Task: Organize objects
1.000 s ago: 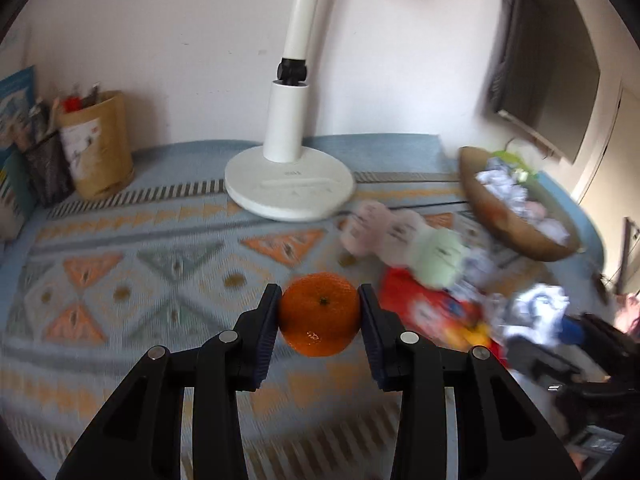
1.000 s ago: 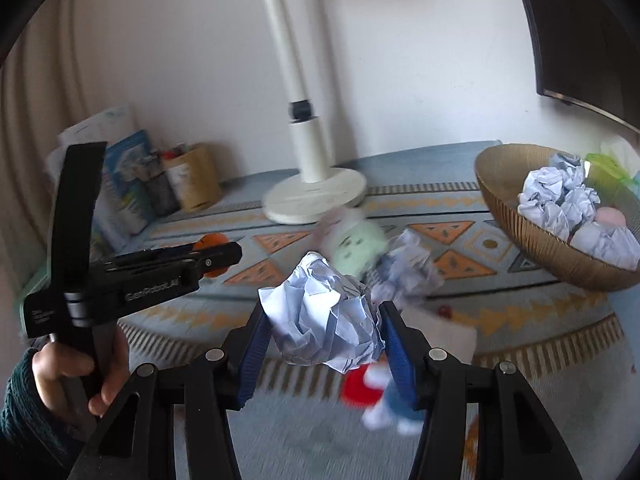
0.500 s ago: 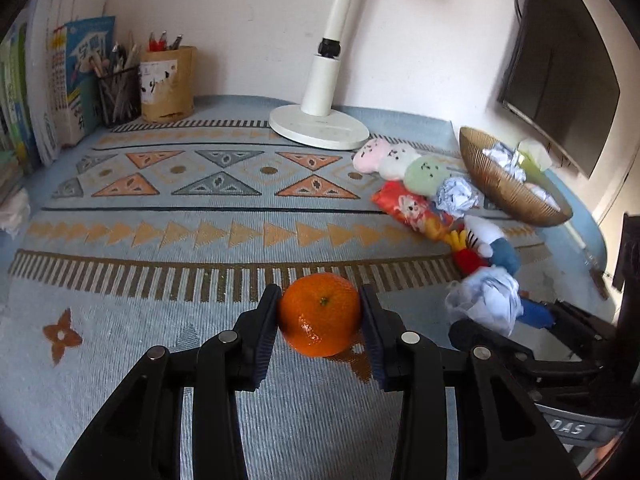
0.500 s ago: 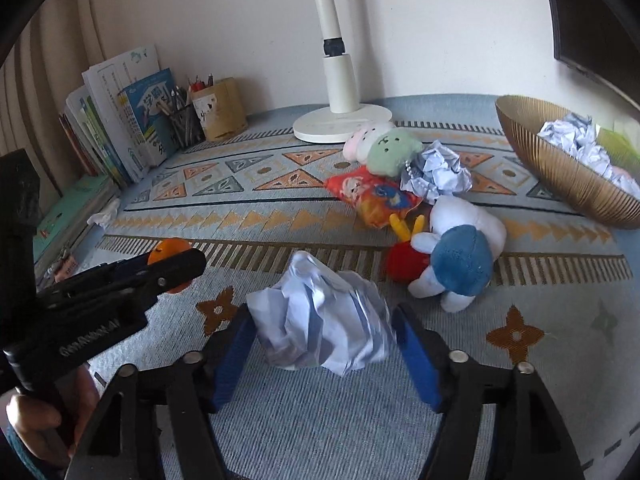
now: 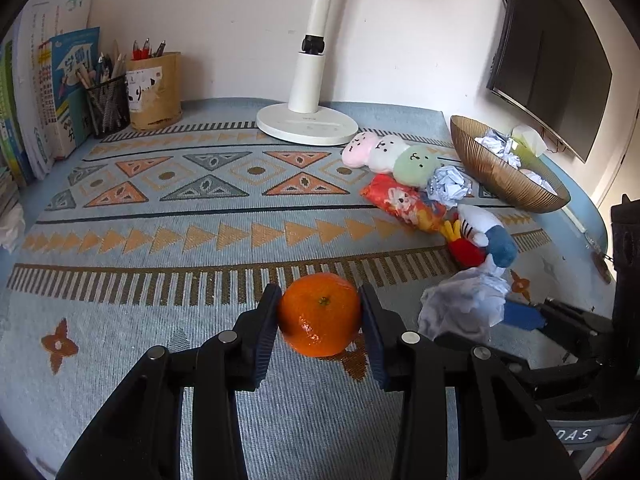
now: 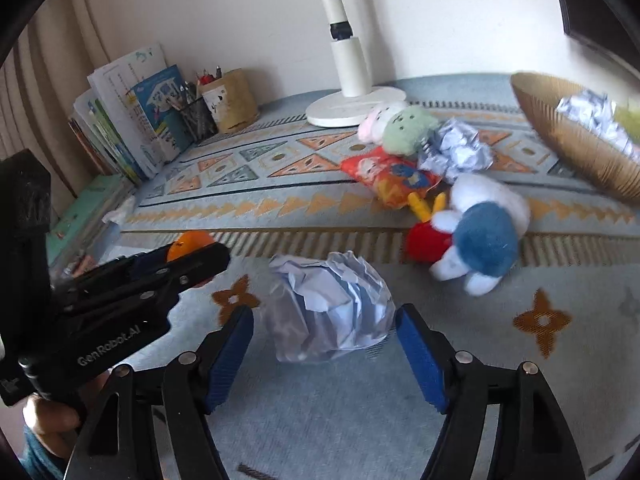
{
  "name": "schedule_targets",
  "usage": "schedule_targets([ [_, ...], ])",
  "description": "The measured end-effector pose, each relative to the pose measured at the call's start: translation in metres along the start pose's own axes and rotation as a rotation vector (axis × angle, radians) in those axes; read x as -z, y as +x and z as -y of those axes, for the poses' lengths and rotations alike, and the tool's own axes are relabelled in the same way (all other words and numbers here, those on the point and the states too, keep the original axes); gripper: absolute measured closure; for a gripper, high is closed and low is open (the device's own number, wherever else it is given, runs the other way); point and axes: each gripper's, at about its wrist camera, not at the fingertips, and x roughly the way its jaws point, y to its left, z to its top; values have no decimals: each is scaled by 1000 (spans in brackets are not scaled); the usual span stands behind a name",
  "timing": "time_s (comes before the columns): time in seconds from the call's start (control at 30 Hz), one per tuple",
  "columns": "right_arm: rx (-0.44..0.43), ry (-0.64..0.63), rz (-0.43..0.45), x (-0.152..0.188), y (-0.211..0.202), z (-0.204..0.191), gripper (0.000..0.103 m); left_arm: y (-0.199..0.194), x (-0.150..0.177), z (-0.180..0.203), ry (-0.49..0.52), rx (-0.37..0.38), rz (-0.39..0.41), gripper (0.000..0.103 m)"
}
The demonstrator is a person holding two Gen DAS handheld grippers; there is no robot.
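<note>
Holding crumpled papers (image 5: 498, 146): wicker bowl (image 5: 492, 176)

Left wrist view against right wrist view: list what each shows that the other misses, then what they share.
Only the left wrist view shows the wall-mounted monitor and the orange whole, clamped between the left gripper fingers. Only the right wrist view shows the right gripper open, its blue pads clear of the crumpled paper ball, plus the hand gripping the other tool. Both show the lamp base, the plush toys, the snack packet and the wicker bowl.
</note>
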Motion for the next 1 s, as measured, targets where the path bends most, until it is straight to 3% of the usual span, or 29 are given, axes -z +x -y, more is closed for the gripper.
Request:
schedule_targets([
  [0.13, -33, 49, 4, -3, 1, 2, 27, 0, 0, -1, -9, 10, -3, 67],
  [0.23, 6, 42, 16, -1, 3, -1, 39, 0, 0, -2, -14, 11, 0, 67],
  [0.4, 51, 5, 66, 0, -6, -9, 45, -2, 1, -1, -3, 12, 16, 67],
  [0.57, 51, -8, 173, -5, -52, -4, 45, -11, 2, 16, 57, 20, 22, 67],
  [0.8, 233, 5, 406, -32, -157, 38, 44, -37, -55, 84, 111, 224, 107, 67],
  [0.9, 330, 104, 509, -53, -200, 83, 44, -27, -94, 121, 135, 317, 111, 67],
  [1.0, 381, 200, 549, -72, -217, 124, 44, -4, -129, 159, 154, 377, 95, 67],
])
